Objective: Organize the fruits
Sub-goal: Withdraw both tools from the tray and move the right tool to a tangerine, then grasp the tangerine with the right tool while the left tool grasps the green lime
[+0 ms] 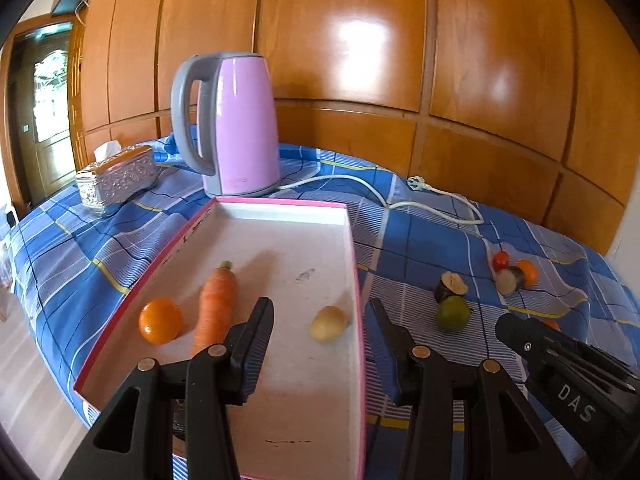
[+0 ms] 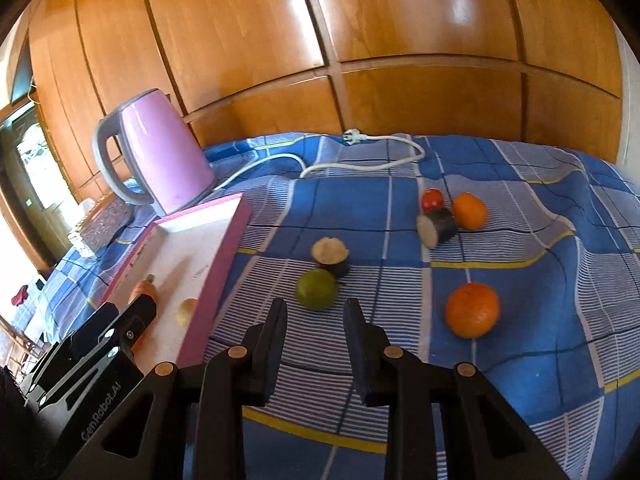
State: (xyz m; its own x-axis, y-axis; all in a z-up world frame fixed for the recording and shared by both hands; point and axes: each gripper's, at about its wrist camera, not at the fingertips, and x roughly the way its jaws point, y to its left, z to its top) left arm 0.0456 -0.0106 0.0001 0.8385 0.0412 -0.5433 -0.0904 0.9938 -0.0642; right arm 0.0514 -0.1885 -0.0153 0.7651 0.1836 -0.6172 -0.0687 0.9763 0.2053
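A: Left wrist view: pink tray [image 1: 280, 202] at 12. Inside: orange [image 1: 160, 321] at 9, carrot [image 1: 216, 304] next to it, potato [image 1: 328, 323] by the 3 o'clock rim.
B: Left gripper [image 1: 320, 308]?
A: Jaws apart, empty, over tray.
B: Right gripper [image 2: 316, 306]?
A: Nearly together, nothing btwn. Lime [image 2: 316, 289] at 12 on checked cloth [image 2: 540, 280], big orange [image 2: 473, 310] at 3, tomato [image 2: 433, 199] + small orange [image 2: 470, 211] at 1. Kettle [image 2: 160, 152] at 10.

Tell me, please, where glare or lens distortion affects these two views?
Left wrist view: bright glare on the wood panels, which bow with fisheye distortion; the kettle stays sharp. Right wrist view: glare streaks on the panels, kettle leaning from distortion, dark corners.
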